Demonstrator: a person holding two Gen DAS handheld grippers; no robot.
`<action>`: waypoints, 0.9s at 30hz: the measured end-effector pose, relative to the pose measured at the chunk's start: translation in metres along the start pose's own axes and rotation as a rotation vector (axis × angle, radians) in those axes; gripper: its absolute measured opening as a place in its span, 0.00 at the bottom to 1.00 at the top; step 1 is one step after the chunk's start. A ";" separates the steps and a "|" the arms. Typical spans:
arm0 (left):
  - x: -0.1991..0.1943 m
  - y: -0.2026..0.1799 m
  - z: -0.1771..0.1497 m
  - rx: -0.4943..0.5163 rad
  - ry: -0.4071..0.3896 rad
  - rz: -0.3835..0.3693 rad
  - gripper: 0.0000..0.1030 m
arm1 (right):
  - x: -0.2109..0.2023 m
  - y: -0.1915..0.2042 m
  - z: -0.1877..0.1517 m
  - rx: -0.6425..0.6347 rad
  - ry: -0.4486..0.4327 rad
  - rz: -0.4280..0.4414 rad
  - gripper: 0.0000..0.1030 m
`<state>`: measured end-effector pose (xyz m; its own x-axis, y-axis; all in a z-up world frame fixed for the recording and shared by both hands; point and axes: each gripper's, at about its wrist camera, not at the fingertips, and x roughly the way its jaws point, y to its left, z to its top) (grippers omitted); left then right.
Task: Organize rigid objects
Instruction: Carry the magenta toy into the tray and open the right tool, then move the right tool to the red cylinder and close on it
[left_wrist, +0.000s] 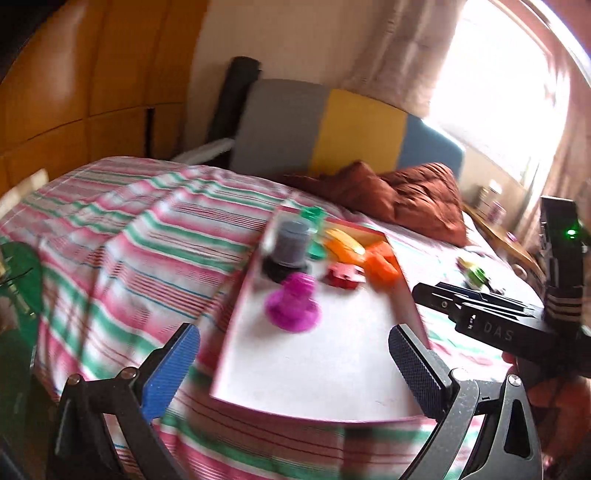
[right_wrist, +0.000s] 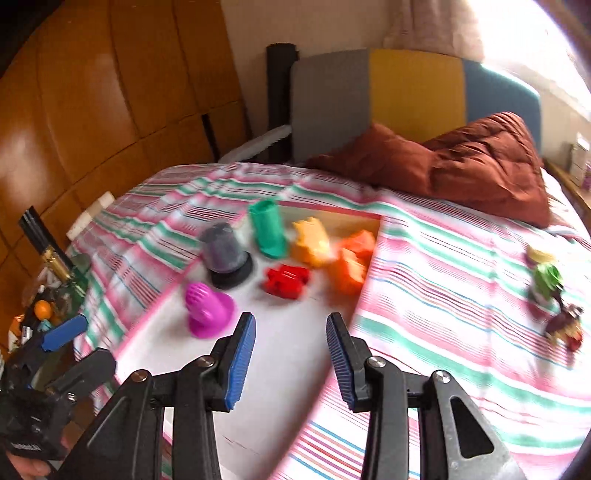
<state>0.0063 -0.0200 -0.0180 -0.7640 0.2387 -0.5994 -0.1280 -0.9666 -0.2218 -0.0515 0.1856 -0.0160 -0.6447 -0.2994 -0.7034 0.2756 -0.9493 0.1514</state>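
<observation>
Green toy (right_wrist: 546, 278) clear in right view only.

Bed (right_wrist: 424, 266) with pink-green striped sheet. Directly on it: white pink-edged tray (right_wrist: 280, 354) with coloured plastic pieces, brown pillows (right_wrist: 461, 166) by the headboard, a few small toys (right_wrist: 550, 295) lying apart right of the tray.

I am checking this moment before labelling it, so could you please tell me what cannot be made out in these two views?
- Small items on the striped bedspread, right wrist view: blurred and small, so their kinds are unclear.
- Orange piece on the white tray: motion blur hides its shape.
- Clutter beside the bed, right wrist view: cut off by the left gripper and the edge.
- Tray's near edge, left wrist view: partly behind the fingers.
</observation>
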 end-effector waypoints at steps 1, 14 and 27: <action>0.000 -0.007 -0.002 0.016 0.005 -0.016 1.00 | -0.002 -0.007 -0.004 0.008 0.004 -0.017 0.39; -0.007 -0.071 -0.014 0.152 0.014 -0.160 1.00 | -0.034 -0.109 -0.063 0.208 0.025 -0.190 0.39; 0.004 -0.125 -0.011 0.214 0.073 -0.251 1.00 | -0.073 -0.207 -0.096 0.413 -0.037 -0.347 0.39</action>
<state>0.0263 0.1025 -0.0006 -0.6454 0.4706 -0.6016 -0.4425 -0.8724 -0.2077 0.0072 0.4133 -0.0628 -0.6749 0.0426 -0.7367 -0.2566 -0.9496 0.1802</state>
